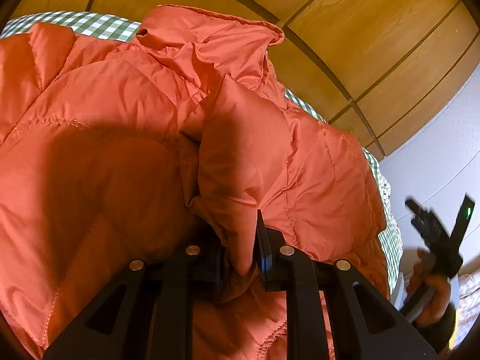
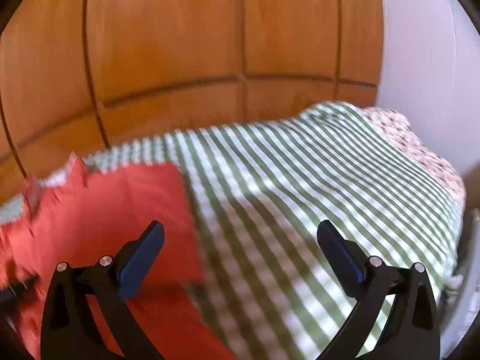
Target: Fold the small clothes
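A bed (image 2: 300,180) carries the things. It has a cover with green and white checks. In the right wrist view the cover spreads wide and looks blurry. At the far right end of the bed lies a cloth with small flowers (image 2: 420,150), and the checked cover lies partly over it. An orange puffy jacket (image 1: 120,150) lies right on the checked cover. It fills most of the left wrist view, where only thin bits of the cover show behind it and along its right side. The jacket is bunched up and stitched in rows.
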`<state>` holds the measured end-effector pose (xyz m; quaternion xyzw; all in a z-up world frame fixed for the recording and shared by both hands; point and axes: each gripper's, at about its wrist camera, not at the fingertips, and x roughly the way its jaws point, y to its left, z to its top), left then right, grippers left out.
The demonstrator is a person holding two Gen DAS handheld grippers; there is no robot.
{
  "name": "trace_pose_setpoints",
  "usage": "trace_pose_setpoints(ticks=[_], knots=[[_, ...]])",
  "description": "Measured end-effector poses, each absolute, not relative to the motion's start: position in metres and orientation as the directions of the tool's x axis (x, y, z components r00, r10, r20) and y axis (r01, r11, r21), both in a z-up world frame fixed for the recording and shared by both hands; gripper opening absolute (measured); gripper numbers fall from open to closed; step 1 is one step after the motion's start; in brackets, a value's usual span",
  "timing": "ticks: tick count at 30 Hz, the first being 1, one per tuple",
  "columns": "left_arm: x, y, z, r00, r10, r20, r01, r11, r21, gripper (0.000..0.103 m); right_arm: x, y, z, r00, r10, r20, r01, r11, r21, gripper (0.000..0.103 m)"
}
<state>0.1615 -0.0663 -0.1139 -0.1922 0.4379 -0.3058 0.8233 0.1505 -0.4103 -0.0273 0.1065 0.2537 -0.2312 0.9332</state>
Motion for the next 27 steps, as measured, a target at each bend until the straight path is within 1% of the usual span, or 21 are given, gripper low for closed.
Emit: trace_pose_setpoints(ticks=[5, 6, 8, 9, 10, 12, 14, 19, 22, 24, 27], knots=[[0.162, -0.065, -0.114, 0.429, -0.679, -0.596, 0.333, 0.732, -0.594, 0.017, 0.222, -0.395, -0.036, 0.745, -0.377, -0.550, 0.457, 0.889, 0.010, 0.101], [0.161, -0.063, -0.115, 0.429, -0.680, -0.595, 0.332, 0.731, -0.596, 0.017, 0.231, -0.395, -0.043, 0.727, -0.393, -0.562, 0.465, 0.885, -0.018, 0.101], [0.160, -0.062, -0.117, 0.426, -0.686, -0.590, 0.331, 0.725, -0.604, 0.018, 0.257, -0.401, -0.068, 0.627, -0.477, -0.615, 0.509, 0.849, -0.140, 0.101], [0.161, -0.062, -0.118, 0.422, -0.692, -0.585, 0.334, 0.719, -0.609, 0.020, 0.264, -0.408, -0.080, 0.600, -0.492, -0.630, 0.521, 0.839, -0.159, 0.101], [0.162, -0.063, -0.118, 0.416, -0.699, -0.581, 0.340, 0.713, -0.613, 0.023, 0.264, -0.414, -0.089, 0.590, -0.495, -0.637, 0.534, 0.832, -0.152, 0.101], [0.163, -0.066, -0.120, 0.409, -0.700, -0.586, 0.351, 0.713, -0.607, 0.025, 0.265, -0.431, -0.102, 0.551, -0.484, -0.680, 0.573, 0.812, -0.112, 0.101], [0.164, -0.067, -0.121, 0.407, -0.701, -0.586, 0.355, 0.713, -0.605, 0.025, 0.266, -0.438, -0.106, 0.543, -0.467, -0.698, 0.579, 0.810, -0.092, 0.101], [0.166, -0.064, -0.126, 0.400, -0.710, -0.579, 0.349, 0.703, -0.620, 0.025, 0.261, -0.439, -0.101, 0.540, -0.470, -0.698, 0.577, 0.811, -0.099, 0.101], [0.166, -0.063, -0.127, 0.399, -0.714, -0.576, 0.346, 0.699, -0.626, 0.025, 0.239, -0.424, -0.079, 0.541, -0.497, -0.678, 0.587, 0.801, -0.119, 0.101], [0.166, -0.061, -0.126, 0.398, -0.716, -0.574, 0.346, 0.697, -0.629, 0.025, 0.213, -0.400, -0.064, 0.635, -0.422, -0.648, 0.517, 0.854, -0.050, 0.101], [0.166, -0.059, -0.127, 0.396, -0.720, -0.570, 0.344, 0.691, -0.635, 0.025, 0.192, -0.374, -0.064, 0.713, -0.314, -0.627, 0.406, 0.914, 0.004, 0.101]])
